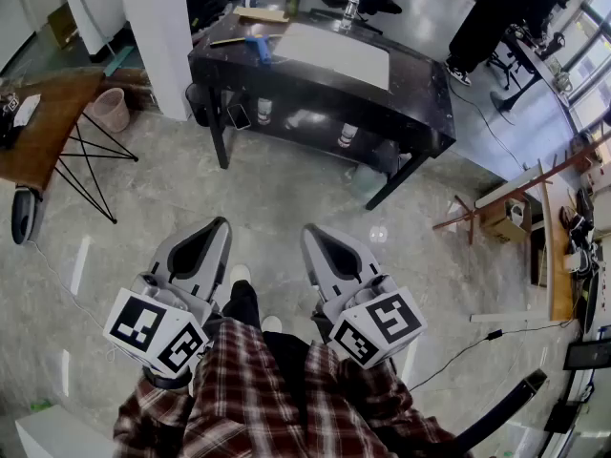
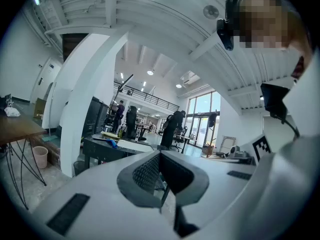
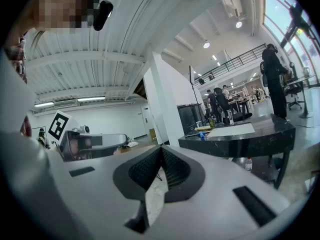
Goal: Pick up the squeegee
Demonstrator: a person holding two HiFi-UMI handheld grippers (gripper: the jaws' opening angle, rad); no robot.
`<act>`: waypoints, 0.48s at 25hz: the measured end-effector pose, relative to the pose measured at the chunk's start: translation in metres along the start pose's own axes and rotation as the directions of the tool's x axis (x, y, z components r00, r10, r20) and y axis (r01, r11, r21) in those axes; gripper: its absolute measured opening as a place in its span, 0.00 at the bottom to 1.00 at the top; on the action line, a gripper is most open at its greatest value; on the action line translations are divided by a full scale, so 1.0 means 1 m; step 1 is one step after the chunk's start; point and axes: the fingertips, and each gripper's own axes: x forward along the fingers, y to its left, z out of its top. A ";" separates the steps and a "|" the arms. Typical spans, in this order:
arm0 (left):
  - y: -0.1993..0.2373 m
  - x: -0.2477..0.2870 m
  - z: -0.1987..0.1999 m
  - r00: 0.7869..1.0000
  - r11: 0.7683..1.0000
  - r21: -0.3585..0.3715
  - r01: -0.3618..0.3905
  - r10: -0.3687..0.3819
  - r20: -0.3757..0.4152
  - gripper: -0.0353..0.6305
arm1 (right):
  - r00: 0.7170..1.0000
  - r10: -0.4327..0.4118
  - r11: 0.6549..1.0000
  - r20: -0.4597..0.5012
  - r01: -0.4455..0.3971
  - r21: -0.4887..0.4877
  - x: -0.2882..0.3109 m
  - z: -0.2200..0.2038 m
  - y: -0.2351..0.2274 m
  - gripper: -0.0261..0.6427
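Squeegee, as far as its small size allows a reading, is the blue thing lying near the left end of the black table, just beside a large white sheet and a wooden board. It is well apart from both grippers, with a stretch of bare floor between the person and the table. The left gripper and the right gripper are held low in front of the person's plaid shirt, pointing roughly level toward the table. Each has its jaws closed tip to tip with nothing between them, so whichever one takes the tool must spread its jaws before it arrives. Judging by its look, the squeegee should be light, with a stiff plastic handle and probably a soft, bendy rubber edge. The handle is the place to take hold, across its narrow width and near its middle, so the tool hangs balanced. A pinch on the rubber edge would likely flex and let it twist. Smooth plastic on a glossy tabletop may slide away under a one-sided push, so both pads should close on it together. Which way the handle lies cannot be told from here.
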 end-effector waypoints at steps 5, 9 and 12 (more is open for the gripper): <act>0.035 0.041 0.002 1.000 1.000 0.005 0.017 -0.017 -0.021 0.07 | 1.000 -0.016 1.000 0.002 0.016 0.014 0.044 0.003 -0.033 0.06; 0.071 0.083 0.018 0.999 0.999 0.012 0.046 -0.045 -0.022 0.07 | 0.999 -0.037 0.999 0.004 0.037 0.012 0.092 0.015 -0.060 0.06; 0.103 0.117 0.036 0.997 0.997 0.023 0.077 -0.077 -0.013 0.07 | 0.999 -0.051 0.999 0.016 0.051 -0.013 0.134 0.032 -0.076 0.06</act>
